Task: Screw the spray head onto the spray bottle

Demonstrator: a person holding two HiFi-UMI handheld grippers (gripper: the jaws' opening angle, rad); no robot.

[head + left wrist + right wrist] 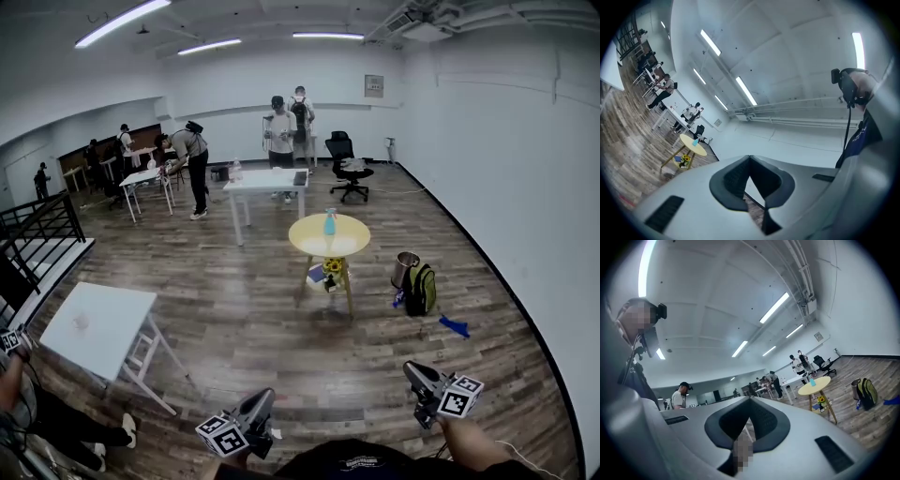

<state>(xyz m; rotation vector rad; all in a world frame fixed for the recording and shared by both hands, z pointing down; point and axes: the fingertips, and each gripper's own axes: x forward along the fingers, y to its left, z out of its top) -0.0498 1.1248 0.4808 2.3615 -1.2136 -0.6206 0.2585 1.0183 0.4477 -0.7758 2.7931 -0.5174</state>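
A big wooden floor [281, 337] is filling most of the head view. A white desk [94, 319] is standing on it at the left. Another white desk [265, 181] is standing farther back, and two people [279, 131] are standing just behind it. More people are working at desks far off on the left.

A round yellow desk [309, 244] is standing in the middle of the room, well apart from both grippers. The blue spray bottle [330, 223] is standing upright on top of it. It is too small to tell if its spray head is on. Yellow flowers [333, 267] are sitting under that desk. A green and black backpack [420, 289] and a metal bin [405, 268] are resting on the floor just to its right. A black chair [345, 159] is standing by the back wall.

The left gripper [261, 401] and the right gripper [414, 373] are hanging low in the air near the person. The left fingers [731, 180] are clenched together with nothing between them. The right fingers [766, 420] are clenched together too, and they are holding nothing.
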